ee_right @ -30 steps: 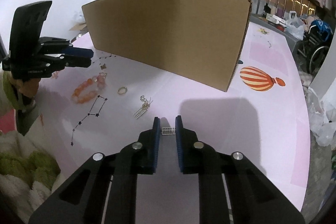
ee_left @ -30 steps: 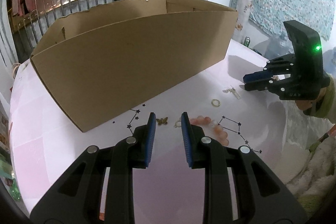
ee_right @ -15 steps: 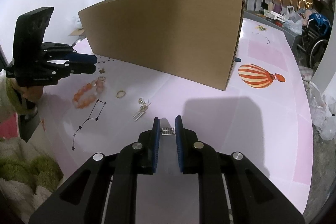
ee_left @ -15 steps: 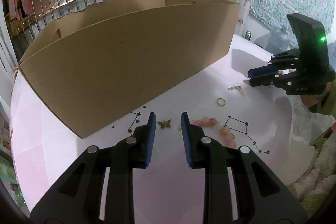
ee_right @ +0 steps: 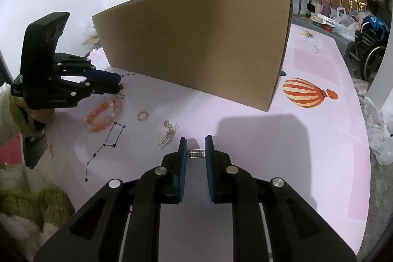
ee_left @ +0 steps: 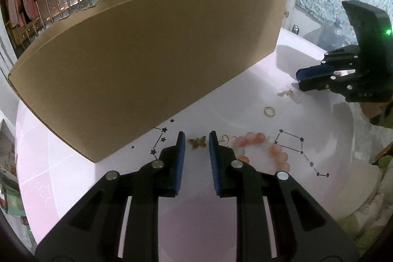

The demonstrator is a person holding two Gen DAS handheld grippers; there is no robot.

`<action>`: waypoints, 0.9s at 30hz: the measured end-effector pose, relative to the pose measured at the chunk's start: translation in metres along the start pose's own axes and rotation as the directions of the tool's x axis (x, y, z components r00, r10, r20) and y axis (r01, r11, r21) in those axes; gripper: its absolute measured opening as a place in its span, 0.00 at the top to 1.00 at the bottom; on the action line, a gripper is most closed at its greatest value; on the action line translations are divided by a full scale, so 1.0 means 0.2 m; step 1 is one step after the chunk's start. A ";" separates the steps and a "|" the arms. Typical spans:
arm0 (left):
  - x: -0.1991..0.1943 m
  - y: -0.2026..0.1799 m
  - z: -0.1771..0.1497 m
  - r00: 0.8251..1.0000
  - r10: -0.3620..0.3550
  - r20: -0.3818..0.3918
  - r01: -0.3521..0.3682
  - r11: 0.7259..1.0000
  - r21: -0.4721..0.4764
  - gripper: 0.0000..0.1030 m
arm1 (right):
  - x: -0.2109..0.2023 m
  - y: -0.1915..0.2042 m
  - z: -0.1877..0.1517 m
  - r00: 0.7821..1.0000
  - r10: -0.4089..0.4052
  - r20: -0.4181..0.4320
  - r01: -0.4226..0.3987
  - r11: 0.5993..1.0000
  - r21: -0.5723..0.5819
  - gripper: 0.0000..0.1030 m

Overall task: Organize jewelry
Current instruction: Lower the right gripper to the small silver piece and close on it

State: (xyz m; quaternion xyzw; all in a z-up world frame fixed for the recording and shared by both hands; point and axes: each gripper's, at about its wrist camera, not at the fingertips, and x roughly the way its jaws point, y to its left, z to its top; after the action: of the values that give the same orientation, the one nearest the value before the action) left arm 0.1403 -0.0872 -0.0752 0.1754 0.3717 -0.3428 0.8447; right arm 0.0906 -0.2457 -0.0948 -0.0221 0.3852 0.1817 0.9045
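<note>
A gold butterfly charm (ee_left: 197, 142) lies on the pink table between the tips of my open left gripper (ee_left: 196, 139), which is low over it. Right of it lie an orange bead bracelet (ee_left: 270, 149), a gold ring (ee_left: 269, 111) and silver earrings (ee_left: 287, 93). My right gripper (ee_right: 196, 143) is shut on a small silver ladder-shaped earring (ee_right: 196, 153) held above the table. The right wrist view also shows the bracelet (ee_right: 103, 114), the ring (ee_right: 142, 115), another silver earring (ee_right: 167, 134) and the left gripper (ee_right: 118, 84).
A large brown cardboard box (ee_left: 147, 60) stands just behind the jewelry, open at the top; it also shows in the right wrist view (ee_right: 196, 46). The pink table (ee_right: 307, 151) has a balloon print (ee_right: 307, 92) and star prints. Railing and hanging clothes lie beyond.
My left gripper has moved forward and down, so the butterfly charm now sits between its tips. The right gripper still holds the silver earring and has barely moved.
</note>
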 end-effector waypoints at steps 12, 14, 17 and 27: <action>0.01 -0.03 0.03 1.000 -0.004 -0.018 0.004 1.000 0.007 0.90 | 0.01 0.01 0.01 1.000 0.003 0.004 -0.003 1.000 -0.002 0.86; 0.02 -0.03 0.03 1.000 -0.003 -0.020 0.003 1.000 0.007 0.90 | 0.01 0.01 0.01 1.000 0.004 0.004 -0.004 1.000 -0.001 0.86; 0.01 -0.03 0.03 1.000 -0.003 -0.019 0.003 1.000 -0.001 0.92 | 0.01 0.01 0.01 1.000 0.002 0.005 -0.002 1.000 -0.001 0.86; 0.01 -0.02 0.02 1.000 0.000 -0.011 0.000 1.000 -0.005 0.93 | 0.00 0.01 0.01 1.000 0.002 0.008 -0.002 1.000 0.002 0.86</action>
State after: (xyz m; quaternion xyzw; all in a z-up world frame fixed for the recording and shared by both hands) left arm 0.1400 -0.0924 -0.0740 0.1751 0.3772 -0.3409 0.8431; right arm 0.0925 -0.2441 -0.0931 -0.0203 0.3817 0.1824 0.9059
